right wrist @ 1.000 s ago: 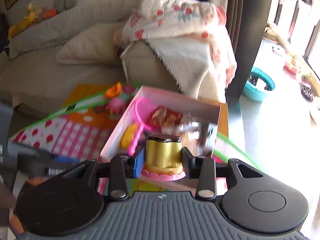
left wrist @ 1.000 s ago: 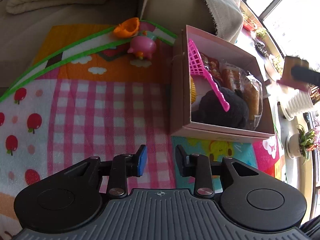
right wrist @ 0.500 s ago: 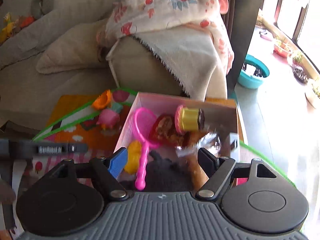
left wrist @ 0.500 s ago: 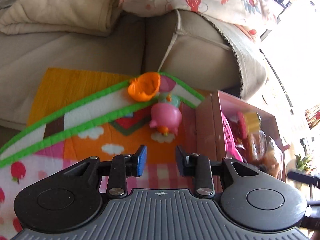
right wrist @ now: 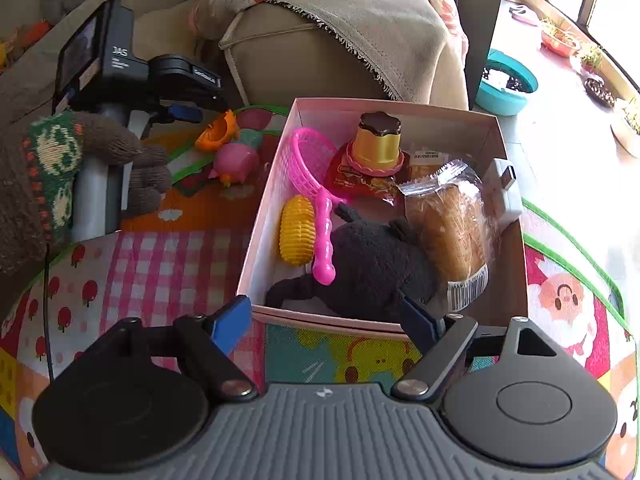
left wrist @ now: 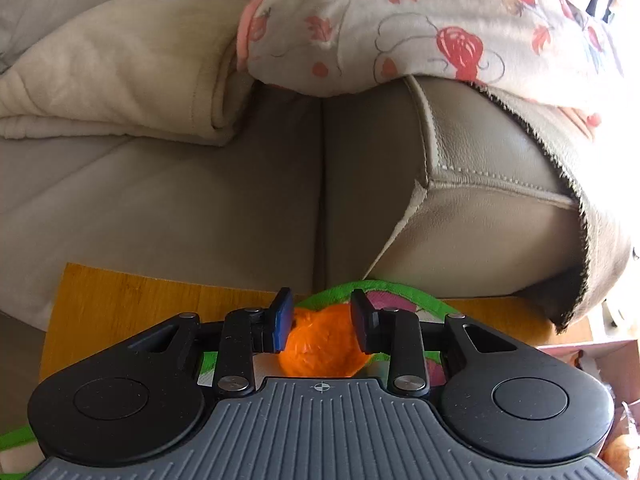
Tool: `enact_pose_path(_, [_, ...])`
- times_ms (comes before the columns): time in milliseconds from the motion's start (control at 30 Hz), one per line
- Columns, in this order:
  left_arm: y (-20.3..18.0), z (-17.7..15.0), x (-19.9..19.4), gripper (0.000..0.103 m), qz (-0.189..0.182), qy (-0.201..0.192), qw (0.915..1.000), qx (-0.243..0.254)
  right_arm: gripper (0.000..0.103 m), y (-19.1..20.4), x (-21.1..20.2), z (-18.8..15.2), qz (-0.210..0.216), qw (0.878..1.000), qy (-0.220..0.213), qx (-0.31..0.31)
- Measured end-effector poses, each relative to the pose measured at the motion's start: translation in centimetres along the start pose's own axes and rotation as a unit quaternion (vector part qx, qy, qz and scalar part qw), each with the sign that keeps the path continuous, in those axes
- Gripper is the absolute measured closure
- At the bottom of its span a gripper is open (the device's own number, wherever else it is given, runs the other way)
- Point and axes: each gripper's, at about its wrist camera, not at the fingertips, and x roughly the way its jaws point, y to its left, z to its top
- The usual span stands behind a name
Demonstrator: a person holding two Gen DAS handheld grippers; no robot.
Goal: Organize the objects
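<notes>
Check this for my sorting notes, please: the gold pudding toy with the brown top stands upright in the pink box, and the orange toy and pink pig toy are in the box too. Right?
Not quite. The right wrist view shows the gold pudding toy upright in the pink box, but the orange toy and pink pig toy lie outside it, on the play mat to its left.

A grey-beige leather sofa fills the background, its armrest standing just behind the play area. A cream blanket lies folded on the seat, and a floral quilt with red fruit prints is draped over the armrest beside a fringed beige throw. On the floor near the window sit a teal basin and several potted plants in bright sunlight.
</notes>
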Motion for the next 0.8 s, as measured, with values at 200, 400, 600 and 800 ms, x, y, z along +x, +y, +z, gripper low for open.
enact_pose_path(200, [0.8,-1.8,0.0,0.072,-0.012,0.018,0.9995,0.022,0.019,0.8,0.3,1.3,0.002,1.000,-0.005,-0.016])
enact_pose_path(400, [3.1,-3.0,-2.4,0.093,-0.053,0.039,0.9973,0.032,0.019,2.6,1.1,3.6,-0.005,0.998,-0.027,-0.054])
enact_pose_path(600, [6.3,-6.1,-6.5,0.093,-0.062,0.069,0.9951,0.035,0.019,5.3,1.9,7.9,0.005,0.994,-0.053,-0.097])
enact_pose_path(800, [8.9,-9.3,-9.5,0.093,-0.096,0.095,0.9908,-0.007,0.030,10.5,6.6,12.4,-0.011,0.980,-0.064,-0.188])
